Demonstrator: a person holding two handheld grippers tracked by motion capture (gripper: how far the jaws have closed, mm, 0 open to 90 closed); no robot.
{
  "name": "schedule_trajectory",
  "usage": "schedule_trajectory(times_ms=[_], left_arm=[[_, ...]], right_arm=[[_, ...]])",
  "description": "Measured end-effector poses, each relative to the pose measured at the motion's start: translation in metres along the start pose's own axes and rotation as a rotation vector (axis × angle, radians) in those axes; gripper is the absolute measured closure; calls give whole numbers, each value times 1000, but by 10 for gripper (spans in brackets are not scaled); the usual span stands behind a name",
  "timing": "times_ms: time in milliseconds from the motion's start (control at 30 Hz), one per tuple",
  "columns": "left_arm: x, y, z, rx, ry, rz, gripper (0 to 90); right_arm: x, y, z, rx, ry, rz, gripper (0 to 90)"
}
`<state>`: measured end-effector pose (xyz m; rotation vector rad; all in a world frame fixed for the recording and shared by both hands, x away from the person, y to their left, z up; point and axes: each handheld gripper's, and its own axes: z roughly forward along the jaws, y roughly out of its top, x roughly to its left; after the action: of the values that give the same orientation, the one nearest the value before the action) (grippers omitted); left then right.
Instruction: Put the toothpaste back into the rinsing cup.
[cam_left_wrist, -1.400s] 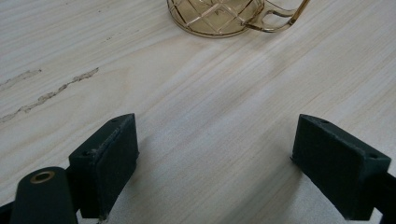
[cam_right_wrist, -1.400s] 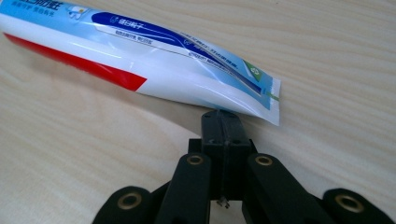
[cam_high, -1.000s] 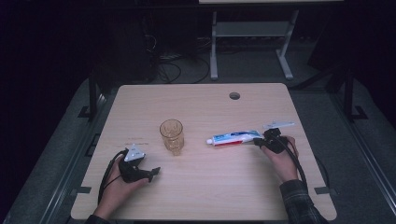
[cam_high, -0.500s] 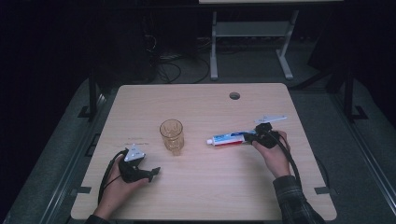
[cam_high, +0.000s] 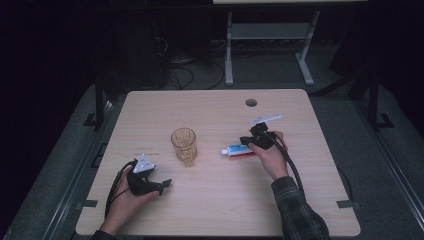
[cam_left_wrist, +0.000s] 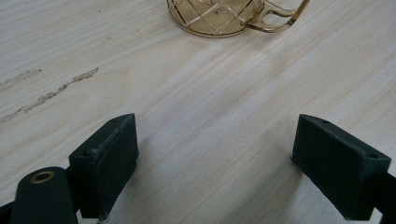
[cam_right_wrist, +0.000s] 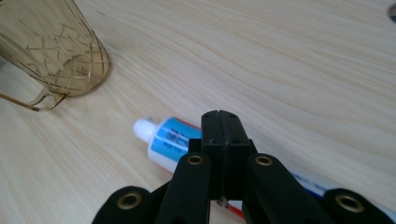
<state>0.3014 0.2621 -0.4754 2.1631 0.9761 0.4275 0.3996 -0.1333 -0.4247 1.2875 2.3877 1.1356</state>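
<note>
The toothpaste tube (cam_high: 239, 150) is lying on its side right of centre on the wooden table (cam_high: 210, 107), white cap aiming at nine o'clock toward the amber handled mug (cam_high: 184, 145) — probably its destination. The right gripper (cam_right_wrist: 223, 135) is sitting over the tube's tail end with its jaws pressed flat together; in the right gripper view the tube is passing underneath them, so whether any of it is pinched I cannot tell. The mug is standing upright and empty near the middle, ready to receive something. At seven o'clock from it, the left gripper (cam_high: 162, 184) is resting on the tabletop, jaws spread wide around nothing — apparently waiting.
</note>
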Motion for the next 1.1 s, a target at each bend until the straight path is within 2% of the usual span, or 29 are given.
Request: schedule_trajectory(times_ms=[167, 333, 533, 667, 767, 1100], left_arm=[[0, 0, 0, 0, -1, 0, 133], [0, 0, 0, 0, -1, 0, 133], [0, 0, 0, 0, -2, 1, 133], [0, 0, 0, 0, -2, 1, 133], [0, 0, 0, 0, -2, 1, 133], [0, 0, 0, 0, -2, 1, 133]], right_arm=[[8, 11, 16, 3, 30, -9, 897], [15, 20, 35, 36, 46, -22, 897], [15, 16, 48, 73, 44, -15, 897], [14, 13, 51, 84, 48, -9, 897], [16, 12, 51, 94, 48, -23, 897], [22, 2, 40, 106, 61, -41, 897]])
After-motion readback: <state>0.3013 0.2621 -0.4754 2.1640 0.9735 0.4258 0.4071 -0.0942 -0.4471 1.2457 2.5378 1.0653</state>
